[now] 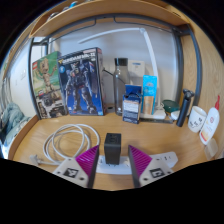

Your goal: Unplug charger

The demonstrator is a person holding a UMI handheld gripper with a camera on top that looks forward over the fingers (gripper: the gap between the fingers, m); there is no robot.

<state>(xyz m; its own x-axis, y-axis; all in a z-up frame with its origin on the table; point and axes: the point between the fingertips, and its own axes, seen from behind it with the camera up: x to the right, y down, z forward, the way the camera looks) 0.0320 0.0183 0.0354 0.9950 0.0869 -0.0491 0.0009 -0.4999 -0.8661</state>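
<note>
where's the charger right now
In the gripper view the black charger sits plugged into the white power strip on the desk, between the open claw's two fingers, with the coiled white cable to its left.

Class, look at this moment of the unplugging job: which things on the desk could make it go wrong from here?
1. The claw is open around the black charger, not gripping; closing badly may let it slip.
2. The white power strip lies loose on the desk, so pulling may lift it too.
3. The coiled white cable close by could snag.
</note>
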